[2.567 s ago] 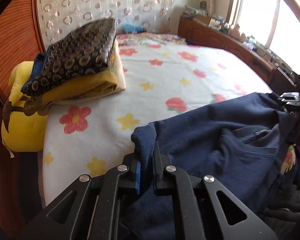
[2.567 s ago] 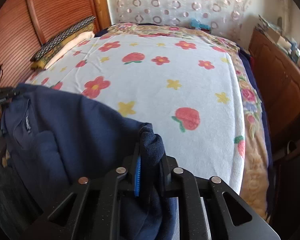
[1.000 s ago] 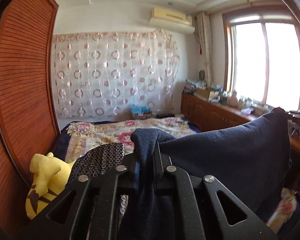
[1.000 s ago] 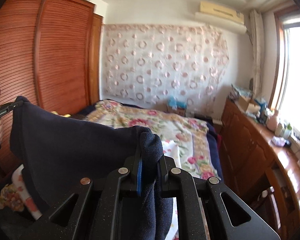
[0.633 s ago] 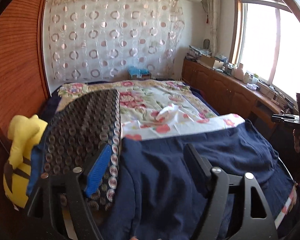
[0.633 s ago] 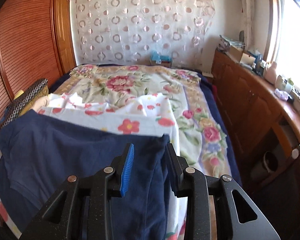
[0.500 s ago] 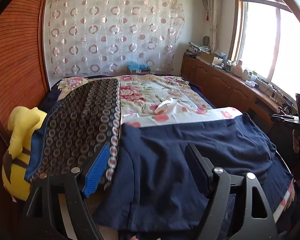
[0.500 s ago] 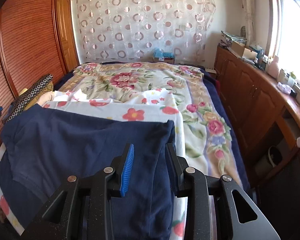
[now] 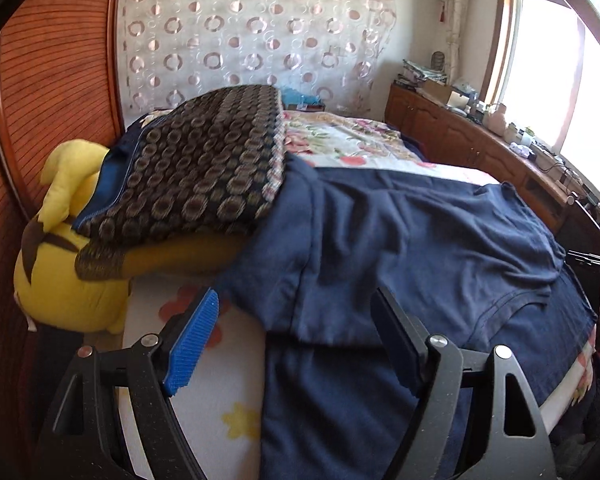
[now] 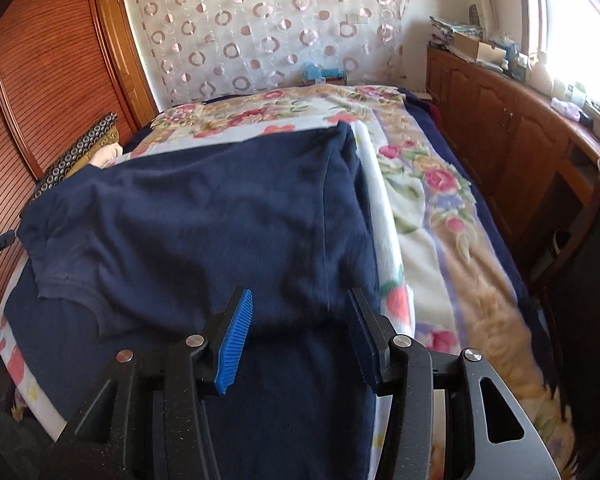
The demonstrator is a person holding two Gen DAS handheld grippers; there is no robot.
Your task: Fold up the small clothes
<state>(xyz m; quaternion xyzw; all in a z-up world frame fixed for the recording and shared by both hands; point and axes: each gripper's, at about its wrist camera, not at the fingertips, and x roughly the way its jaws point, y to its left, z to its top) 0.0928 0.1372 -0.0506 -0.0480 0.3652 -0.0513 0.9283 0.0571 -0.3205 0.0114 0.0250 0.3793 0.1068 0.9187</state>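
Note:
A navy blue garment point(image 9: 400, 248) lies spread on the flowered bed cover, its upper part folded over the lower part; it also shows in the right wrist view point(image 10: 220, 220). My left gripper point(image 9: 296, 320) is open and empty, just above the garment's left sleeve edge. My right gripper point(image 10: 300, 320) is open and empty, above the garment's right side near the fold.
A stack of folded patterned bedding point(image 9: 204, 160) and a yellow plush toy point(image 9: 64, 272) sit at the bed's left, touching the garment's edge. A wooden wardrobe point(image 10: 40, 100) stands left, a wooden cabinet point(image 10: 520, 140) under the window right. The flowered bed cover point(image 10: 432, 200) extends beyond.
Both grippers lifted the garment, swung it over the bed, laid it down and opened. Since half a second ago both have dropped lower and closer to the cloth.

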